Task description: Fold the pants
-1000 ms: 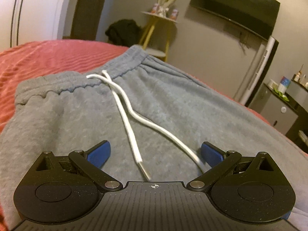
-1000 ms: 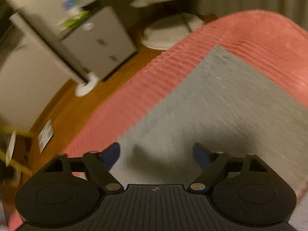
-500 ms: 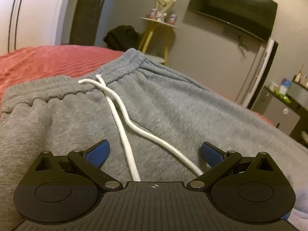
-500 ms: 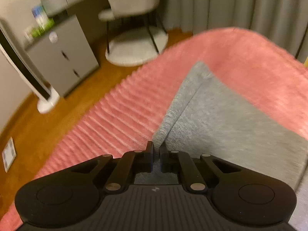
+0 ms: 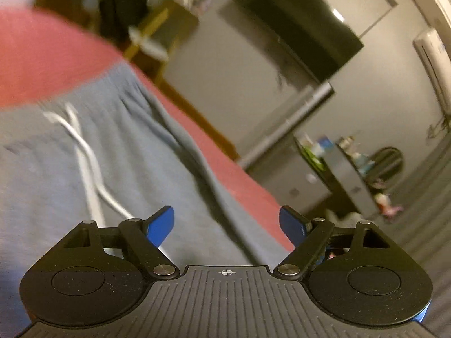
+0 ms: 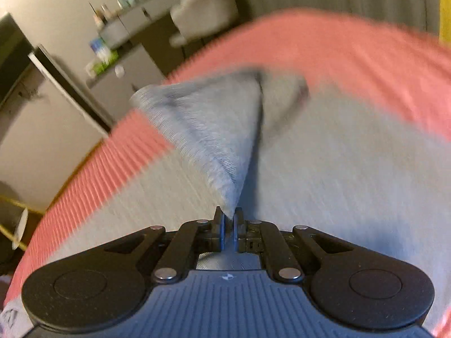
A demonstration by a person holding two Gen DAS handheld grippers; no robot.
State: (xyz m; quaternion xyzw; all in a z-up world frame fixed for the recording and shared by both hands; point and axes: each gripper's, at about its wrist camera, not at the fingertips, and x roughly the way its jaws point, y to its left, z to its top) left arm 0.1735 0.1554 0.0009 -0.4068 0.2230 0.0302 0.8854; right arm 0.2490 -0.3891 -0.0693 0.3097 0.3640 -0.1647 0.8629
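Grey sweatpants with a white drawstring lie on a red ribbed bedspread. My left gripper is open and empty, low over the pants' side edge below the waistband. My right gripper is shut on the hem corner of a pant leg, which is lifted and drawn back over the rest of the grey leg. Both views are motion-blurred.
The bed edge runs diagonally beside the left gripper. Beyond it stand a grey cabinet with bottles, a wall TV and a yellow side table. A desk and grey chair stand past the bed's foot.
My right gripper, shut on the hem, has lifted it and pulled the leg back over itself. My left gripper has swung right toward the pants' side edge, still open.
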